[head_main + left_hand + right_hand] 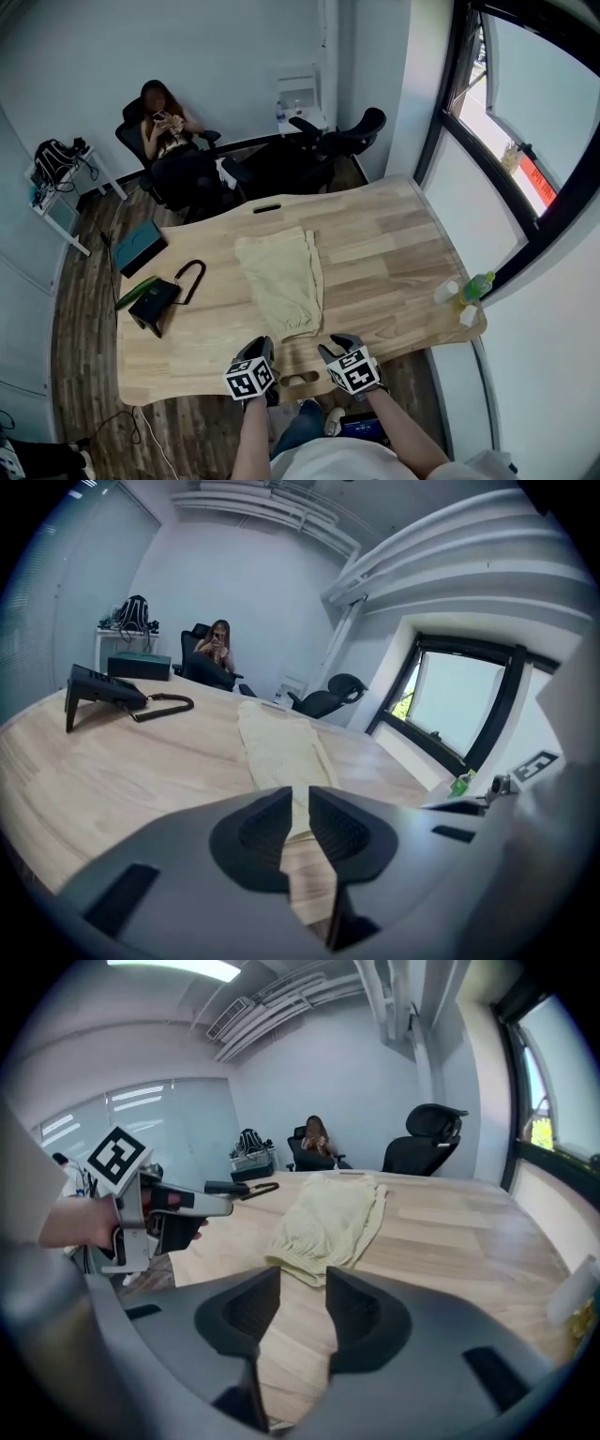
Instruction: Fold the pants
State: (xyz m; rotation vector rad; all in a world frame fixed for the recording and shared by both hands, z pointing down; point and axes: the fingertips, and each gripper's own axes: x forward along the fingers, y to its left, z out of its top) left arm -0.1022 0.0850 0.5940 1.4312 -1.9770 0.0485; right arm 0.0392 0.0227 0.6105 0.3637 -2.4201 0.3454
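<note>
The pants [281,272] lie flat on the tabletop [394,262], folded along their length into one narrow strip, and the gathered cuff end is the end closest to both pairs of fingers. The left gripper [263,346] is just before this cuff end and a little to its left; its fingers are released, with only a narrow gap between them, and nothing is in this gap. The right gripper [337,343] is a little to the right of the same end, its fingers are released and clearly wider apart, and they are empty too. Both pairs of fingers are over the near edge of the tabletop, and the strip of pants runs away from them. Far to the left of the left fingers there are a black case with a strap [156,302] and, behind it, a green box [141,246]. Far to the right of the right fingers some bottles [464,292] stand at the tabletop's edge. Beyond the tabletop a person [169,131] sits in an office chair.
</note>
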